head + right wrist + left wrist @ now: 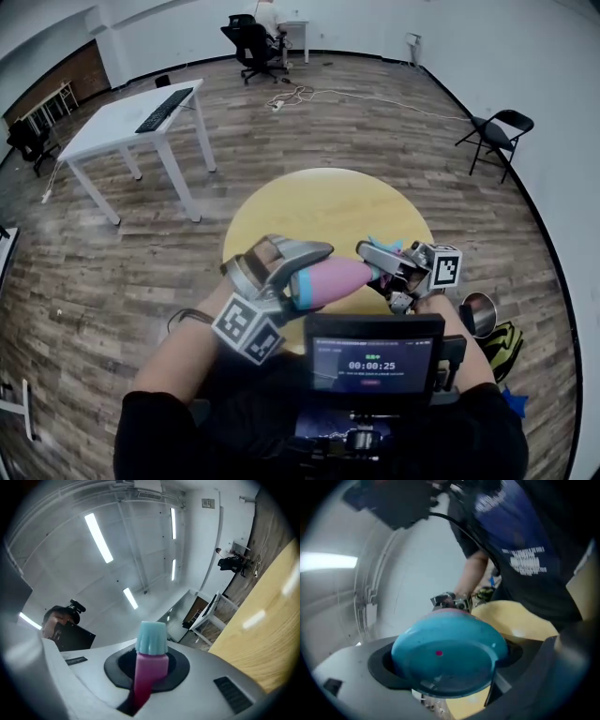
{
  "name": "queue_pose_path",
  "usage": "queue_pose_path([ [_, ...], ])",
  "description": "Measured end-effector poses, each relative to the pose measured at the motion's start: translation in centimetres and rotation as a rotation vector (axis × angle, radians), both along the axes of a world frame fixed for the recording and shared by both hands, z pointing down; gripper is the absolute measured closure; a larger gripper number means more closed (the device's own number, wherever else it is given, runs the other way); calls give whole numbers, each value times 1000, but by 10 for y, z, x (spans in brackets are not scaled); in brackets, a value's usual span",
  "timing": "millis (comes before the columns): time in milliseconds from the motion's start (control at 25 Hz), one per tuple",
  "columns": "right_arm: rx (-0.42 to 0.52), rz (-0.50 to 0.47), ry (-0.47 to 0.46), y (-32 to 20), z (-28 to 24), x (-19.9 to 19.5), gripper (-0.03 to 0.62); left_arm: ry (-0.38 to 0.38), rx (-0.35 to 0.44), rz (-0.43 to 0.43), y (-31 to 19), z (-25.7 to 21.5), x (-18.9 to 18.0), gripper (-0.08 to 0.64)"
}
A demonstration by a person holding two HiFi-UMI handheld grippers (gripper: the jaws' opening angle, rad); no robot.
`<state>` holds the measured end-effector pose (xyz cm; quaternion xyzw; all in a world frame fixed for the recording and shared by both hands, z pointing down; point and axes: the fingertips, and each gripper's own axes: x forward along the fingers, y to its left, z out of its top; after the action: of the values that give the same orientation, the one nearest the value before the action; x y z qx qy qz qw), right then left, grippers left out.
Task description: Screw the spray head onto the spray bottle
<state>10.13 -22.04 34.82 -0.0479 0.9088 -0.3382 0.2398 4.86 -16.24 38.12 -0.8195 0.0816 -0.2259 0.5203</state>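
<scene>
Spray bottle [328, 279], pink with a teal bottom, lies sideways in the air above the near edge of the round yellow table [309, 202], held over it at about chest height. Closest to the person, on the near side of the table, a small dark screen [373, 361] sits on the chest rig. Just past it the left gripper [298, 277] has its jaws clamped on the bottle's wide lower part; its own camera looks straight at the round teal bottom, which fills the gap between the jaws. The bottle's narrow end points toward the right gripper [394, 267], and the two meet above the table's near right part. That gripper's jaws are closed on the spray head [151, 667], whose pink body is pinched between them, with its ribbed teal collar standing clear of the tips. I cannot tell whether the head has caught the bottle's neck. Beyond the table to the left stands a white desk [122, 122] carrying a black keyboard [164, 110]. Off to the table's far right is a black folding chair [497, 136], and farthest beyond it a black office chair [251, 42].
</scene>
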Motion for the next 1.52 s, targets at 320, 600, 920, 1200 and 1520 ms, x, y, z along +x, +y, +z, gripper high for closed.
queue_pose_path([
  [320, 172, 254, -4, -10, -23, 20, 577, 588, -1133, 19, -53, -24, -44, 26],
  [600, 357, 262, 153, 1, -33, 3, 577, 743, -1563, 287, -34, -58, -6, 21],
  [920, -14, 66, 95, -9, 13, 3, 577, -95, 111, -74, -26, 32, 0, 23],
  [1200, 124, 251, 13, -16, -8, 22, 577, 530, -979, -44, -61, -19, -52, 25],
  [1520, 306, 240, 168, -4, -21, 4, 577, 638, -1481, 177, -34, -39, 4, 15],
])
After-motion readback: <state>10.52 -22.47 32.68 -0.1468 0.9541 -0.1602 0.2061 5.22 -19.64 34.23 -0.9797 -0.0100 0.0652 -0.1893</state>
